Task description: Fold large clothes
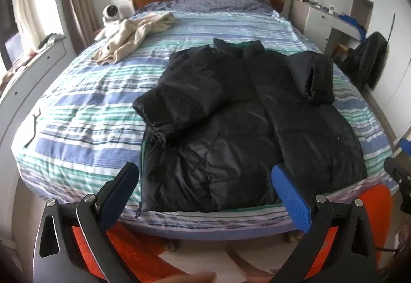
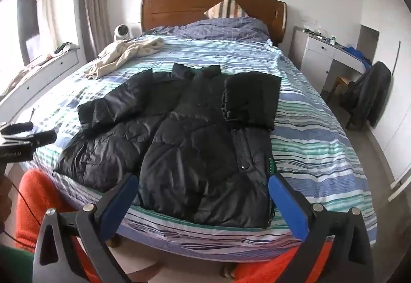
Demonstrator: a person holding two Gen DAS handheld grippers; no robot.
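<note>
A black puffer jacket (image 1: 231,113) lies flat on the striped bedspread (image 1: 84,113), filling the middle of both views, its hem at the bed's near edge and both sleeves folded in over the body. The left gripper (image 1: 205,185) hangs at the bottom of its frame, blue-padded fingers spread wide, nothing between them. The right gripper (image 2: 203,195) likewise stands wide apart and empty above the hem. A cream garment (image 1: 133,33) lies crumpled at upper left.

Black quilted puffer jacket (image 1: 231,113), lying flat and front-up on the striped bed (image 1: 84,116), collar toward the headboard, both sleeves folded inward across the body.
</note>
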